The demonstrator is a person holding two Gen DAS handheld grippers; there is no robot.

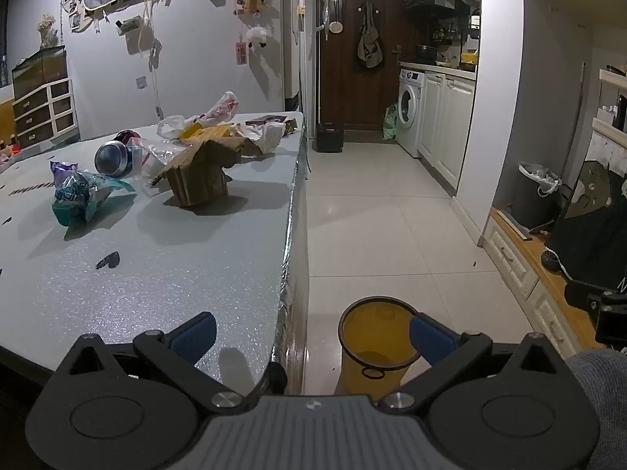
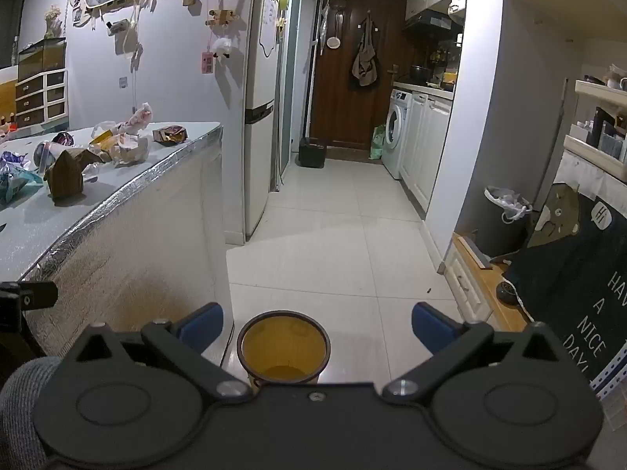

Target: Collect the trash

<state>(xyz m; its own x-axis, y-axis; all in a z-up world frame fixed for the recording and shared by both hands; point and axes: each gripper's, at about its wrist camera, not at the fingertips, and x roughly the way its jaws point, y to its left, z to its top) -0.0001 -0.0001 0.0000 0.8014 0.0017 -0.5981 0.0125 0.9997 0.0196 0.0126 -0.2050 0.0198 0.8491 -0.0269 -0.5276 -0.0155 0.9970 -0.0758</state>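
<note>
Trash lies scattered on the silver table (image 1: 156, 274): a teal snack bag (image 1: 80, 196), a brown cardboard box (image 1: 203, 174), a metal can (image 1: 111, 158), crumpled white plastic bags (image 1: 219, 111) and a dark wrapper (image 2: 170, 134). A yellow bin (image 1: 376, 337) stands on the floor beside the table's edge, also in the right wrist view as the yellow bin (image 2: 283, 346). My left gripper (image 1: 311, 333) is open over the table's near corner, holding nothing. My right gripper (image 2: 317, 329) is open above the bin, empty.
A fridge (image 2: 258, 117) stands past the table's end. A tiled corridor runs to a brown door (image 1: 360, 58), with a washing machine (image 1: 409, 111) and white cabinets on the right. A lined grey bin (image 1: 537, 192) and a dark cloth (image 2: 580, 274) sit at the right.
</note>
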